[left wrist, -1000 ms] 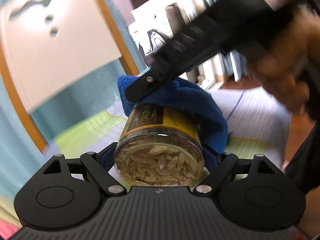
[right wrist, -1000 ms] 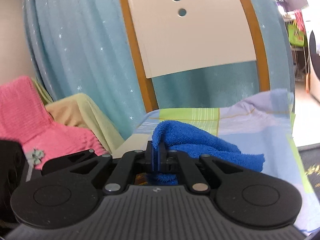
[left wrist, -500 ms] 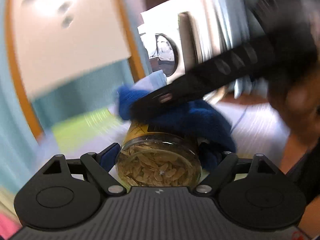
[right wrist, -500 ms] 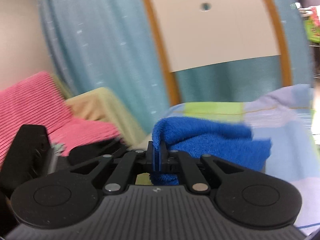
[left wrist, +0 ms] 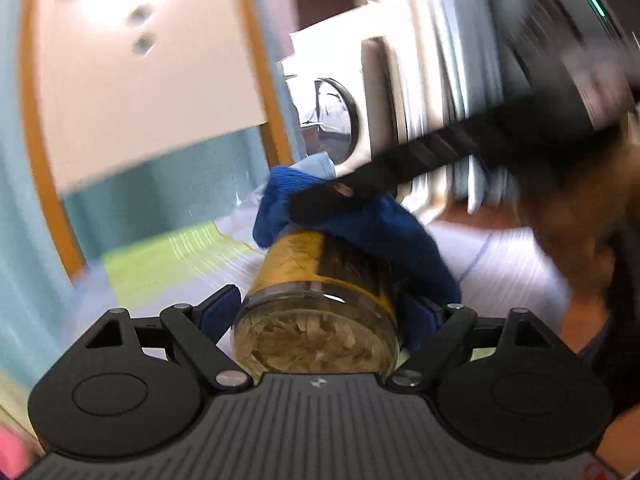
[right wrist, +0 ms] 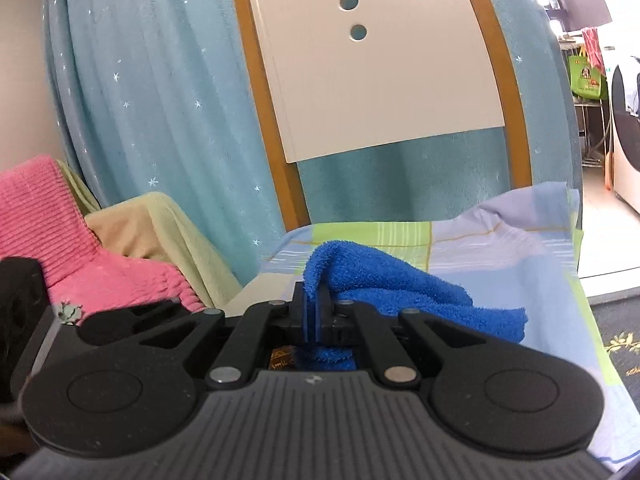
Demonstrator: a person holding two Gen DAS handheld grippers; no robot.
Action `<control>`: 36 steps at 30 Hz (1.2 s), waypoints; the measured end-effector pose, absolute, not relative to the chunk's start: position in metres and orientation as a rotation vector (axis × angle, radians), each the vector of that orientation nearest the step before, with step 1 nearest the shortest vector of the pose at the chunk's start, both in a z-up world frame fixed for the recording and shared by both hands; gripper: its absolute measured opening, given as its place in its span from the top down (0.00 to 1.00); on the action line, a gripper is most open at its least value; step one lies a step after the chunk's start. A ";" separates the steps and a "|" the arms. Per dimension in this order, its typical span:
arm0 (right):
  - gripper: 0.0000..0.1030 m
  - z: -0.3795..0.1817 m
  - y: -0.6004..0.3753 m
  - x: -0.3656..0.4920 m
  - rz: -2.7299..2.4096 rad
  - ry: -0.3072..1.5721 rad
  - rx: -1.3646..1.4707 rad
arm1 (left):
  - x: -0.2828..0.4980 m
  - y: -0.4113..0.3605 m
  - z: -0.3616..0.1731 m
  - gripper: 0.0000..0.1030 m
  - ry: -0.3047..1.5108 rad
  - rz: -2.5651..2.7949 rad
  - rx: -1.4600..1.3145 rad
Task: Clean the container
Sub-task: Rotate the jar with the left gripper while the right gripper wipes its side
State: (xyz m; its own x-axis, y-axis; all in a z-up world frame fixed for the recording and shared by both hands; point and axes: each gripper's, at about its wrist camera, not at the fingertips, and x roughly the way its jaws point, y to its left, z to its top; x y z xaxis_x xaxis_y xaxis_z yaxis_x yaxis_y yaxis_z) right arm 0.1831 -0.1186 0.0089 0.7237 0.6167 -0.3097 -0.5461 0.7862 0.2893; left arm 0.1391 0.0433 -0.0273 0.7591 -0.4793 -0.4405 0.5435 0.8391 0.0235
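The left gripper (left wrist: 316, 312) is spread wide and clamps a clear round plastic jar with a yellow-and-black label (left wrist: 320, 300), filled with pale flakes, its base toward the camera above a striped bedsheet (right wrist: 500, 248). The right gripper (right wrist: 316, 312) is clenched on a fluffy blue cloth (right wrist: 380, 280), pressing it over the jar's far end.

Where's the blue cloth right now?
In the left wrist view the blue cloth drapes over the far end of the jar, pinched by the right gripper above the striped sheet.
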 end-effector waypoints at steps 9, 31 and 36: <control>0.99 0.010 -0.117 0.182 0.625 0.415 0.188 | 0.149 0.054 -0.033 0.15 0.508 -0.574 0.036; 0.99 0.010 -0.116 0.185 0.614 0.412 0.156 | 0.152 0.049 -0.036 0.15 0.547 -0.564 0.066; 0.98 0.011 -0.111 0.180 0.626 0.411 0.141 | 0.156 0.060 -0.037 0.16 0.575 -0.577 -0.028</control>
